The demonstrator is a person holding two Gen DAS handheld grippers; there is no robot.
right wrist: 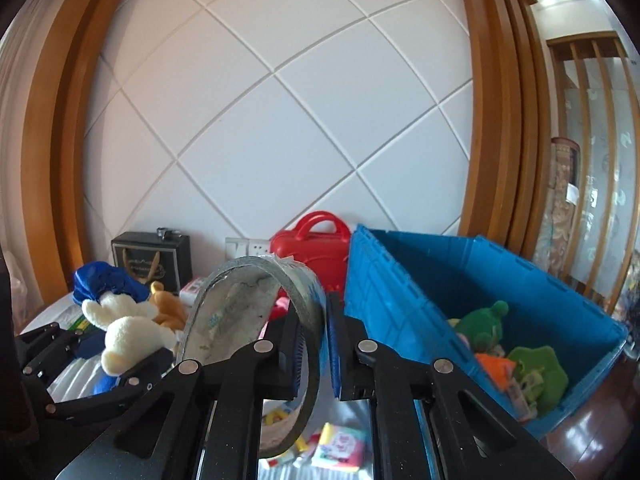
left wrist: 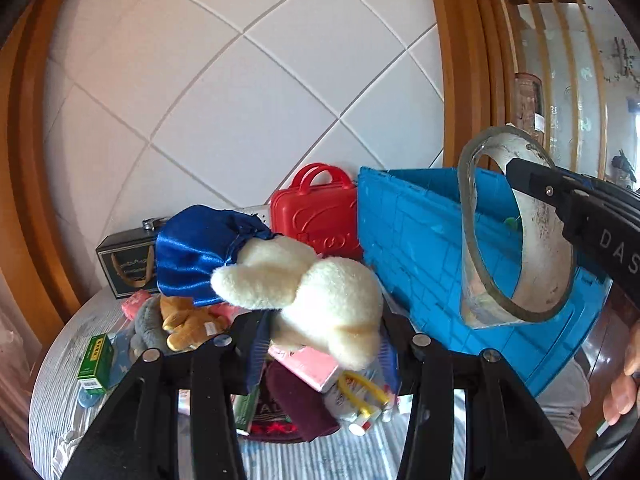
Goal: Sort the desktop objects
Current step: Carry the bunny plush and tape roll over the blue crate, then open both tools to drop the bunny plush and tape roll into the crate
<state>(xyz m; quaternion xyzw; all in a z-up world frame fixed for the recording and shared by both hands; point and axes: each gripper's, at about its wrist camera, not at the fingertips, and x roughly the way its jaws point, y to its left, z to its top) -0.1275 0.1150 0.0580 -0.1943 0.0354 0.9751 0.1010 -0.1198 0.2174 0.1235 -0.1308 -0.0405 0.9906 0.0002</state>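
My left gripper [left wrist: 320, 340] is shut on a cream plush doll [left wrist: 320, 292] in a blue satin dress [left wrist: 196, 252] and holds it above the cluttered table. The doll also shows at the left of the right wrist view [right wrist: 124, 328]. My right gripper [right wrist: 314, 356] is shut on the wall of a large clear tape roll [right wrist: 248, 320], held in the air left of the blue crate [right wrist: 420, 292]. The roll also shows in the left wrist view [left wrist: 516, 232] in front of the crate [left wrist: 412, 240]. Green and orange toys [right wrist: 520, 356] lie in the crate.
A red toy suitcase [left wrist: 314, 212] and a black box [left wrist: 124, 260] stand against the wall. Below lie a brown plush [left wrist: 188, 320], a green box [left wrist: 94, 364], a pink box [left wrist: 308, 368], a maroon cloth [left wrist: 296, 400] and small packets [right wrist: 340, 448].
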